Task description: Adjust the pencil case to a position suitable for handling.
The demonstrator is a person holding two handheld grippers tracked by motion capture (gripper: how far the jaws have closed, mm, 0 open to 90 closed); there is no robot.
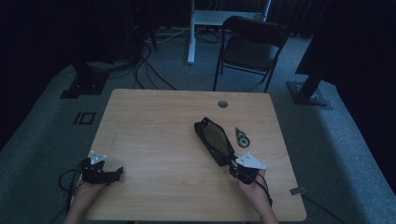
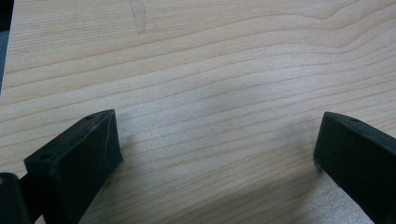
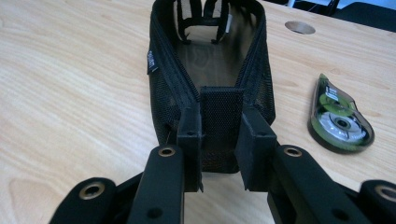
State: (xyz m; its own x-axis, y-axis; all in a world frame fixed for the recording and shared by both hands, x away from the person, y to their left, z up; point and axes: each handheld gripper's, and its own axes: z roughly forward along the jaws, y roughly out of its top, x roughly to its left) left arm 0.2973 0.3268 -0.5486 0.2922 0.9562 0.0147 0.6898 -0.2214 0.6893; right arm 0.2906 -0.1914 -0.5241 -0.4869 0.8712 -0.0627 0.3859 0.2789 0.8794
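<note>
Right gripper (image 3: 219, 140) is clamped on the near end tab of the black mesh pouch (image 1: 214, 139), mid-table beside a correction-tape dispenser (image 1: 242, 138); keep that pinch firm. Left gripper (image 1: 108, 175) rests spread apart, far left

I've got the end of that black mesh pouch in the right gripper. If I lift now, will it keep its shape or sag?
Likely sags: the mesh pouch looks like soft fabric, open and empty, so probably light. The right gripper pinches just its end tab, so the far end would probably droop and swing. It may brush the correction tape lying alongside.
</note>
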